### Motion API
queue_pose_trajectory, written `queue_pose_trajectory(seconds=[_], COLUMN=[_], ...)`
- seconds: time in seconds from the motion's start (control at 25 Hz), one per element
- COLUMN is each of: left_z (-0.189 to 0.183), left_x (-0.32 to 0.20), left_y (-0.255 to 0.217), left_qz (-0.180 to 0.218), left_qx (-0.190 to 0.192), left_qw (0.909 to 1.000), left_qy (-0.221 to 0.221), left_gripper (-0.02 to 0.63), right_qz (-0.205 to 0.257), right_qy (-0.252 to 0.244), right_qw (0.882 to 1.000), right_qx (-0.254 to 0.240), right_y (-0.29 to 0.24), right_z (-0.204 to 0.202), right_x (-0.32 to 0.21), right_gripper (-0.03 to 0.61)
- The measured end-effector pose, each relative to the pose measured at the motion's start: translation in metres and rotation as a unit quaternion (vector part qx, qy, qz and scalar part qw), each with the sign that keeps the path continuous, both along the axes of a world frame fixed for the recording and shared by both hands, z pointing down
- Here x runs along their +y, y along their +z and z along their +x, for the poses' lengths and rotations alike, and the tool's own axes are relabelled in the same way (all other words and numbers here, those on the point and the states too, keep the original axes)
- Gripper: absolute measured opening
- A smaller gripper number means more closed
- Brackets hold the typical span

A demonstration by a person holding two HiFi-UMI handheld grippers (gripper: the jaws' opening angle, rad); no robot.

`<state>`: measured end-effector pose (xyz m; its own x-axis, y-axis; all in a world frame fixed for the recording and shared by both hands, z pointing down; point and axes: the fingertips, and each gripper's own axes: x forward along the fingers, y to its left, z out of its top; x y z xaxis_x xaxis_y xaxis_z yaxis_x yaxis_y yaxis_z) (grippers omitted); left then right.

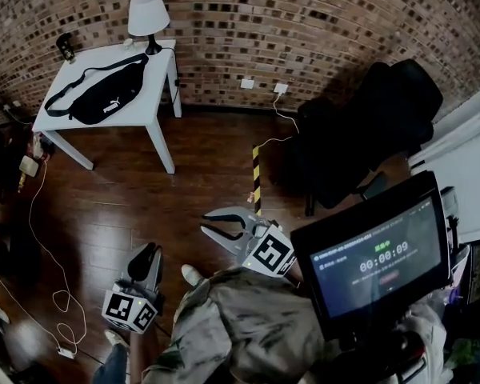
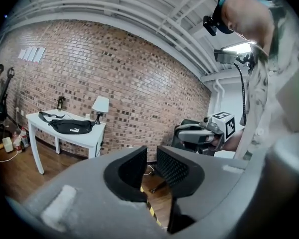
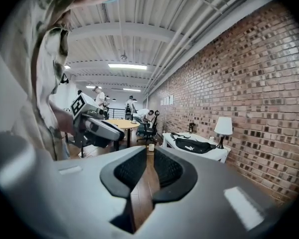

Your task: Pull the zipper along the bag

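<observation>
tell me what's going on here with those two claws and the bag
A person stands with a claw in each hand. The left claw and the right claw are both open and empty, held in the air well short of the white table. The black bag lies on that table beside a lamp, untouched, so the zipper pull has not begun.

A black bag (image 1: 102, 96) lies on the white table (image 1: 146, 105) beside a lamp (image 1: 148, 14).
</observation>
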<state>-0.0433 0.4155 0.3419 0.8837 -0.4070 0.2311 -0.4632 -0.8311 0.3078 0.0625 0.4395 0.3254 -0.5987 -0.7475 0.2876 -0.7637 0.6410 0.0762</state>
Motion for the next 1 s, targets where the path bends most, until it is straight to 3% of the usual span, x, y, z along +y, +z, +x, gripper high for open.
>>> queue_pose_trajectory(seconds=[0.4, 1.0], left_z=[0.063, 0.085], left_x=[0.09, 0.142], left_y=[0.001, -0.004], left_qz=[-0.006, -0.006], left_qx=[-0.001, -0.015], left_qw=[0.9998, 0.9992], left_qy=[-0.02, -0.037], left_gripper=[0.064, 0.064], right_qz=[0.01, 0.02], right_qy=[-0.021, -0.028], right_qw=[1.0, 0.999], right_qx=[-0.012, -0.014], right_y=[-0.006, -0.005], right_z=[0.06, 0.088], right_x=[0.086, 0.132], right_gripper=[0.043, 0.011])
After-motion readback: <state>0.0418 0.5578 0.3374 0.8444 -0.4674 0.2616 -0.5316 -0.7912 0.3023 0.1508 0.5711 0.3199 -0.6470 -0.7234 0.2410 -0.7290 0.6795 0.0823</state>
